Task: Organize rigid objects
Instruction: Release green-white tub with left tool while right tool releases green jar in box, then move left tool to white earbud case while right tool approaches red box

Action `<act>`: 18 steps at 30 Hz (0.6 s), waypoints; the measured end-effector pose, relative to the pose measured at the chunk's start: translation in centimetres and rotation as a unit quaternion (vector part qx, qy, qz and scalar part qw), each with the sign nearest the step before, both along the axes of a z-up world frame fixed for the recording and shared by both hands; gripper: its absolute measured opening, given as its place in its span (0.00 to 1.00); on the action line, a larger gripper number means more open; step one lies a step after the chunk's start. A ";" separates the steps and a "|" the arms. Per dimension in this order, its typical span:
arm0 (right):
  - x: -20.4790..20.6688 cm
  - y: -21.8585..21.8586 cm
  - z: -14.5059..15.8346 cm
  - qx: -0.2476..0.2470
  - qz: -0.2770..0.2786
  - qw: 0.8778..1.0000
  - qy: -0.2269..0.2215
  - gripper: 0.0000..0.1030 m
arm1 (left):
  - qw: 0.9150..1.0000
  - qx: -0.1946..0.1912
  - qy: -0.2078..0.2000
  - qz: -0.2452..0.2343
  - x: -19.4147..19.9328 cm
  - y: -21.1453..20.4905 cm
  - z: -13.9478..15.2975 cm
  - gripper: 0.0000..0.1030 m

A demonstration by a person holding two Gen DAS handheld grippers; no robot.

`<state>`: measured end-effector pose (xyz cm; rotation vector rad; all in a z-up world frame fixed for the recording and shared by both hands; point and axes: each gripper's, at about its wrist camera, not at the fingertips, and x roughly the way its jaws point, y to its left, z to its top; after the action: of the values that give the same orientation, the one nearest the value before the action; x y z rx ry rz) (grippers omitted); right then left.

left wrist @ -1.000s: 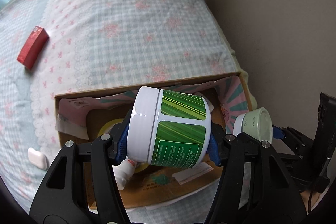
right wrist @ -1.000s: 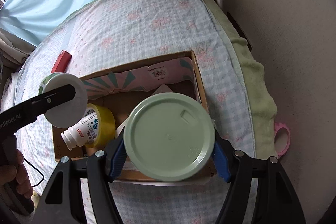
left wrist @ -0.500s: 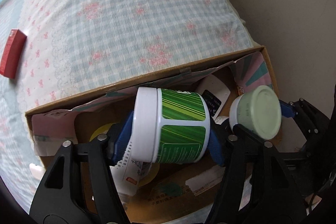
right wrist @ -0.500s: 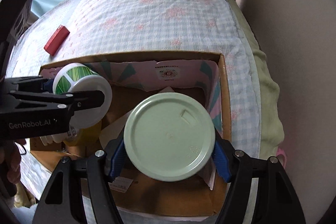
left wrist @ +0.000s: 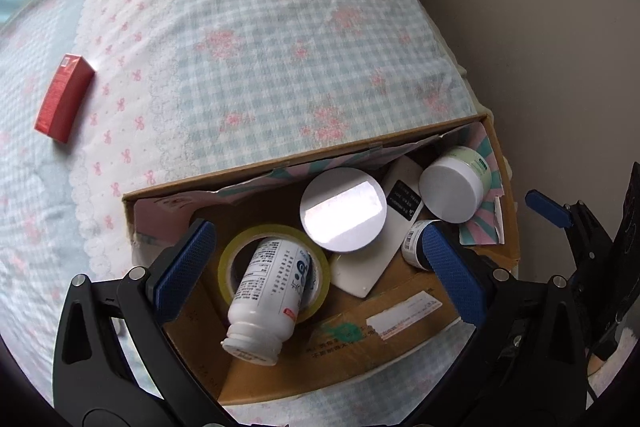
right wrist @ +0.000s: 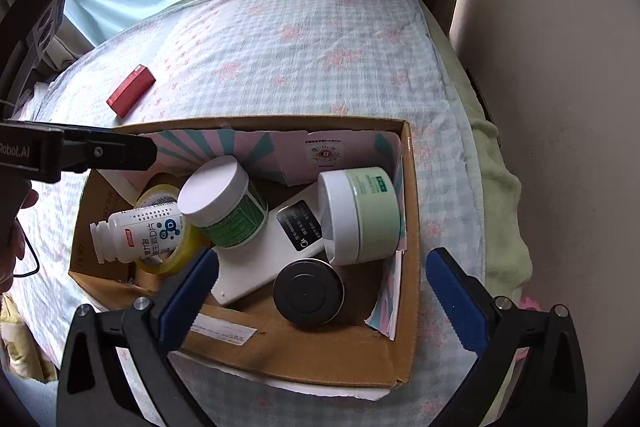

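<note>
Red box [left wrist: 64,98] lies alone on the bed [left wrist: 256,27], well left of the cardboard box [left wrist: 304,157] and the only loose item in view, so likely the next pick.

Left gripper [left wrist: 316,263] hovers over the box's left half, fingers [left wrist: 182,267] opening, nothing between them. Below it: tape roll [left wrist: 240,251] with the white pill bottle [left wrist: 268,291] lying across it, then the green jar [left wrist: 343,215] with its white lid facing up. It looks settled in the box.

Right gripper [right wrist: 320,287] sits over the right half, fingers [right wrist: 456,303] also opening and empty. The pale green jar [right wrist: 368,215] lies on its side against the right wall, partly on a white flat device [right wrist: 272,247], with a black-lidded tin [right wrist: 308,291] just beside it (tin may be a jar, can't tell).

Step in hand: release and clear out. Lift both grippers straight up before swinging sideways, so the fingers don't clip the box walls or nudge the jars. Watch the pale jar: on its side it could roll. Then send the left gripper for the red box and approach across its narrow sides.
</note>
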<state>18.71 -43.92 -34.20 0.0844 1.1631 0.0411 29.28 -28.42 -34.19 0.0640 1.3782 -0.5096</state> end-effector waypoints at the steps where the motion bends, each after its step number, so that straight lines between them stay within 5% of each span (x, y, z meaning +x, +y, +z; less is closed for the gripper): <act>1: 0.0 0.0 0.4 -0.002 -0.001 1.000 -0.006 1.00 | 1.000 -0.001 -0.003 0.000 -0.2 0.2 0.3 1.00; 11: -1.1 1.3 5.1 -0.012 -0.009 0.999 -0.045 1.00 | 0.998 -0.017 -0.052 0.019 -3.2 4.6 5.9 1.00; 18: -2.4 3.4 9.0 -0.018 0.005 0.997 -0.070 1.00 | 0.995 0.006 -0.093 0.045 -6.1 8.5 9.8 1.00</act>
<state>16.26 -40.49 -25.18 0.0431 1.0242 0.0342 23.15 -19.89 -24.37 0.0570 1.1968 -0.4090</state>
